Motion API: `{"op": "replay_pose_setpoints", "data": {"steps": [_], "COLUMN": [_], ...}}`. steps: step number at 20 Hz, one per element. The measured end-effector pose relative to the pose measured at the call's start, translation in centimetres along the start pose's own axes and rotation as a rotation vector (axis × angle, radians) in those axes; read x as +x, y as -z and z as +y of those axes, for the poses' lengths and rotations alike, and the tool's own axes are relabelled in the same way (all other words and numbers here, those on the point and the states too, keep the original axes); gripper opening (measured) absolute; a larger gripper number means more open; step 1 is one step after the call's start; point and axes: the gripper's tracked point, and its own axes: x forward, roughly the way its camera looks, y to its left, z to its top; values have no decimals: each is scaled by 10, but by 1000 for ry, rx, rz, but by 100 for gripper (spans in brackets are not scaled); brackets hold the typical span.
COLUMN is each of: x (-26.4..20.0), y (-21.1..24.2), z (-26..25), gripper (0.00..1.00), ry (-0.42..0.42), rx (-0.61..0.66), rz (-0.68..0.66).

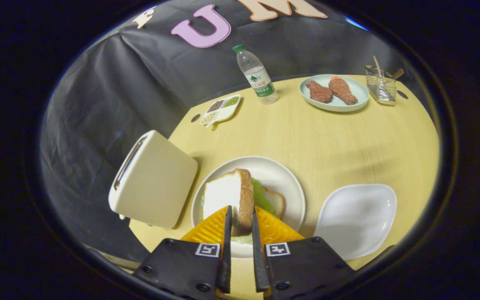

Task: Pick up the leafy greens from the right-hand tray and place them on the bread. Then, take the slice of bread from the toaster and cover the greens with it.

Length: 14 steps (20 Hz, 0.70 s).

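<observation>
My gripper (240, 216) is shut on a slice of bread (228, 196), holding it on edge by its brown crust just above the round cream plate (281, 175). On that plate lie the leafy greens (261, 196) on top of another bread slice (277, 202), partly hidden behind the held slice. The cream toaster (152, 181) stands to the left of the plate, its slot facing up and left. The white tray (356, 218) to the right of the plate holds nothing.
A water bottle (256, 75) stands at the table's far side. Beside it is a small divided dish of grains (220, 110). A pale plate with two pieces of meat (333, 91) and a wire utensil holder (381, 85) sit at the far right.
</observation>
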Motion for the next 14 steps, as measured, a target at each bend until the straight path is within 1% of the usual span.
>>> {"op": "replay_pose_setpoints", "data": {"steps": [2, 4, 7, 11, 14], "x": [-4, -5, -16, -44, -77], "y": [1, 1, -3, -32, -63], "z": [-7, -17, -14, -13, -9], "gripper": [26, 42, 67, 100, 100], "ry": [21, 50, 34, 46, 58], "rx": [12, -5, -13, -56, -83], "rz": [-2, -10, -32, -152, -283]}}
